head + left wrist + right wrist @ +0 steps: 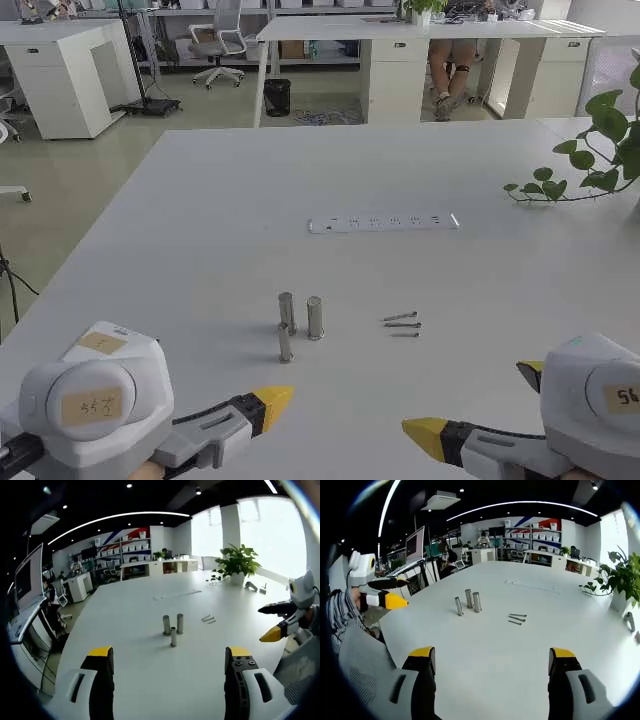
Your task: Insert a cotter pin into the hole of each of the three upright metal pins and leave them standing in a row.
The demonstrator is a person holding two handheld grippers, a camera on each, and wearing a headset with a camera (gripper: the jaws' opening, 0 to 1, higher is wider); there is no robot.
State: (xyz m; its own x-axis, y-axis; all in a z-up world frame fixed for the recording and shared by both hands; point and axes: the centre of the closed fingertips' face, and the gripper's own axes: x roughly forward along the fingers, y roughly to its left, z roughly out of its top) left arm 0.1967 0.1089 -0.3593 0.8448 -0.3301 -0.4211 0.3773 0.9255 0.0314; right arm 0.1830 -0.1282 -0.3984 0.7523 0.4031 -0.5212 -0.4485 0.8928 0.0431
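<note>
— While both are held low at the near edge, how do the jaws stand?
— Left gripper (170, 652) and right gripper (492, 652) are each spread wide, holding nothing.
— And the metal pins (315, 317)?
— Three stand upright in a tight cluster on the table (200, 250), ahead of both grippers, well apart from either. The cotter pins (403, 324) lie flat beside them, on the right gripper's side.

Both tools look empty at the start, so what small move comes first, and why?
Probably reach the right tool forward to the cotter pins: it is open and empty, they lie on the table on its side, and the three upright metal pins hold none yet.
</note>
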